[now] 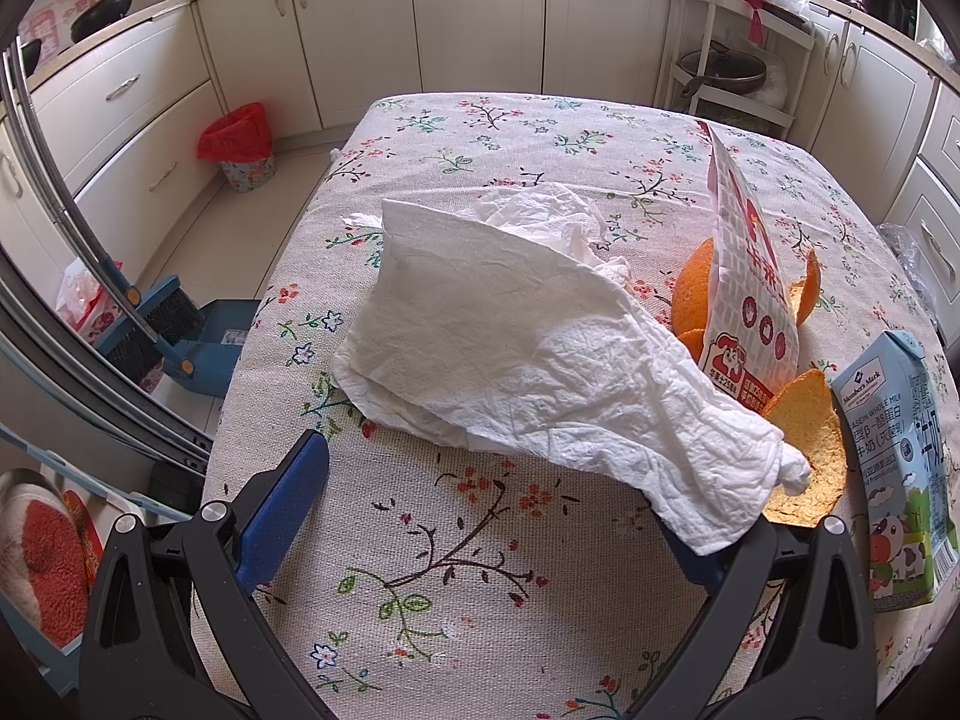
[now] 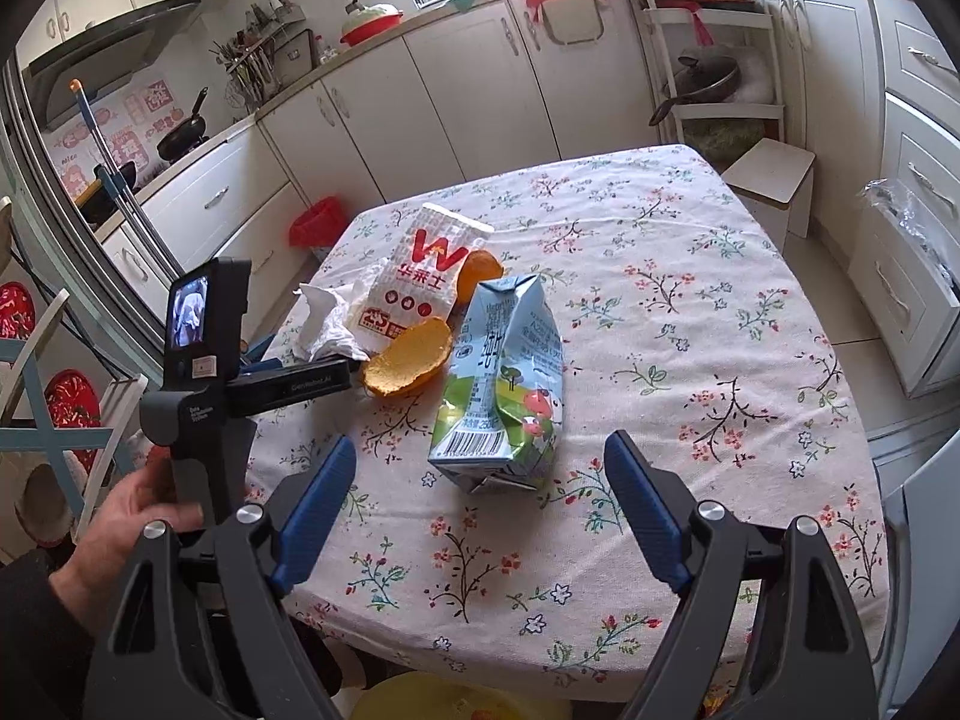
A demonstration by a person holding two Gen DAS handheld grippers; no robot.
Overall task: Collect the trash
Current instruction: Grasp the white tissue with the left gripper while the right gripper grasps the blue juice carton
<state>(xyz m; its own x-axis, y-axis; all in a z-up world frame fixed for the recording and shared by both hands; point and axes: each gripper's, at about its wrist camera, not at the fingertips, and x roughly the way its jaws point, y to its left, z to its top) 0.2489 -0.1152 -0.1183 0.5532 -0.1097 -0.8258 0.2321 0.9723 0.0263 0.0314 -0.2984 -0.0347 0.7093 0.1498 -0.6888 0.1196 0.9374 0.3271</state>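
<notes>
crumpled tissue [image 1: 540, 354] just ahead of wide-spread left gripper [image 1: 492, 516]

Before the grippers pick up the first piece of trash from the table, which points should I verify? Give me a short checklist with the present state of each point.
1. Left gripper open: ok, nothing is between its fingers.
2. Right gripper open: ok, jaws spread wide.
3. Crumpled paper towel within reach of the left gripper: ok, it lies just ahead, draped over one finger.
4. Milk carton lined up with the right gripper: ok, it lies on its side just ahead of the fingers.
5. Orange peel free to lift: ok in the right view, one piece lies uncovered.
6. Bin with red bag reachable: cannot tell, it stands on the floor beyond the table.
</notes>
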